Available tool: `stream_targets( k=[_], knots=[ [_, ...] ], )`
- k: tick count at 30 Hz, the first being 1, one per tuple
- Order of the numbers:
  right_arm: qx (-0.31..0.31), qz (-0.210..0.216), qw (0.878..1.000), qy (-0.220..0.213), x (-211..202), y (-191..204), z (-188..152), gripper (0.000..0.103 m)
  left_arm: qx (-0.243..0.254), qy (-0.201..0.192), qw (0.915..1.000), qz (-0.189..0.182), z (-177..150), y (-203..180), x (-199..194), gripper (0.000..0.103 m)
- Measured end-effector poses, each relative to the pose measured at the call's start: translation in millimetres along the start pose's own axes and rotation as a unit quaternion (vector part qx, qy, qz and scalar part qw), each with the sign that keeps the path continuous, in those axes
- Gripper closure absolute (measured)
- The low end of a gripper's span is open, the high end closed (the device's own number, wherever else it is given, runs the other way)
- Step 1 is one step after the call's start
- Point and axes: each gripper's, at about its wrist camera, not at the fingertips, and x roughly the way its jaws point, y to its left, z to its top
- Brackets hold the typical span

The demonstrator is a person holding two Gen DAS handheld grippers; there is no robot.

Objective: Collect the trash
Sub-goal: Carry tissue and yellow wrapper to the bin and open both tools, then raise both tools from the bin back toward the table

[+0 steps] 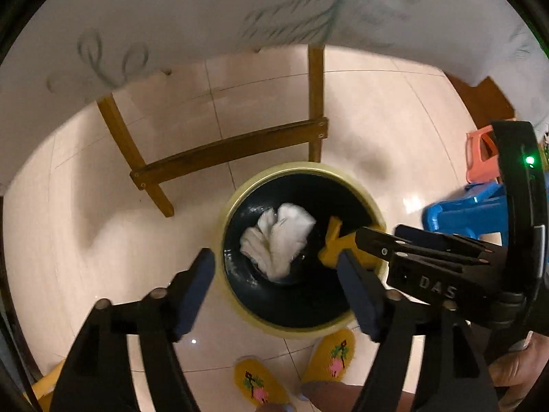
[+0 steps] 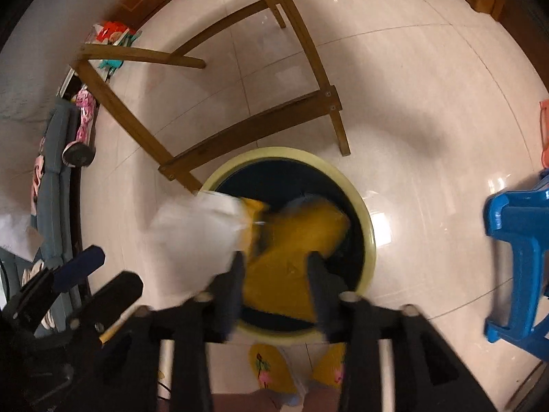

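A round trash bin with a pale yellow rim point(image 1: 369, 199) and a black liner stands on the floor below both grippers; it also shows in the right wrist view point(image 2: 369, 219). A crumpled white tissue point(image 1: 279, 237) is in the air just over its opening. My left gripper point(image 1: 276, 274) is open and empty above the bin. My right gripper point(image 2: 276, 267) is over the bin with its jaws apart around a yellow wrapper point(image 2: 291, 240) that has a white part point(image 2: 199, 230); the view is blurred. The wrapper's yellow end point(image 1: 334, 237) shows in the left wrist view.
A wooden chair frame point(image 1: 226, 151) stands just behind the bin under a white tablecloth point(image 1: 240, 7). A blue plastic stool point(image 2: 518, 240) and an orange one point(image 1: 482, 158) stand to the right. My yellow slippers point(image 1: 295, 367) are at the bin's near side.
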Motion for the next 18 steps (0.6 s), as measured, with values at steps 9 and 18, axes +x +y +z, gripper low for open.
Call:
stream_targets(
  k=[9,18],
  knots=[
    [-0.014,-0.005,1.0,-0.027,-11.4,2.9,2.8,0.04,-0.016,-0.029,0.9994,0.012,4.1,7.8,-15.0,0.016],
    [-0.018,-0.002,0.999,-0.036,-103.3,27.4,-13.1,0.04,-0.013,-0.034,0.9993,0.006,-2.9,-1.9,-118.7,0.016]
  ],
)
